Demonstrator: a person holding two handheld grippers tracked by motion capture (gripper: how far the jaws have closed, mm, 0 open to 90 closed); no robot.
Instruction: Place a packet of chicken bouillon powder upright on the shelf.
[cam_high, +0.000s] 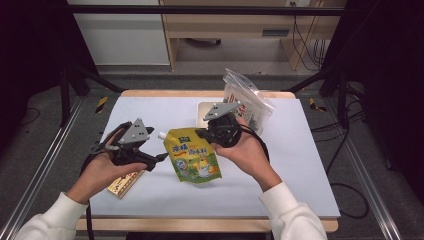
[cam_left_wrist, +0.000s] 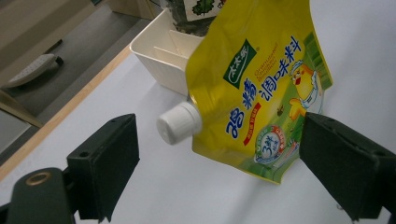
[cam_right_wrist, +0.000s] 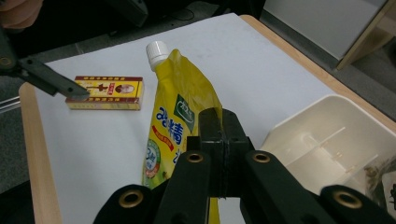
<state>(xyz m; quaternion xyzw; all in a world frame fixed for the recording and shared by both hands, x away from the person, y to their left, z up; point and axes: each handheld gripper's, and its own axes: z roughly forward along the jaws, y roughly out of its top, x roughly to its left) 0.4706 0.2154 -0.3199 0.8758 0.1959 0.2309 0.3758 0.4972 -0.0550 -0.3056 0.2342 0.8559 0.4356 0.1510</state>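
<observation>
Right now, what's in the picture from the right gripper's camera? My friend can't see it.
The right gripper, jaws shut, pinches the edge of a yellow spouted pouch with a white cap above a white table. A small red-and-yellow box lies on the table behind it, and a cream divided tray sits to the right.

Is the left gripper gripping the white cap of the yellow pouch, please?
No, the left gripper has its jaws wide apart, with the white cap lying untouched between them.

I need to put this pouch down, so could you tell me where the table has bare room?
Free: the far-left patch beyond the left gripper, and the near strip below the yellow pouch. Crowded: the white tray and clear bag far right, the box near left.
</observation>
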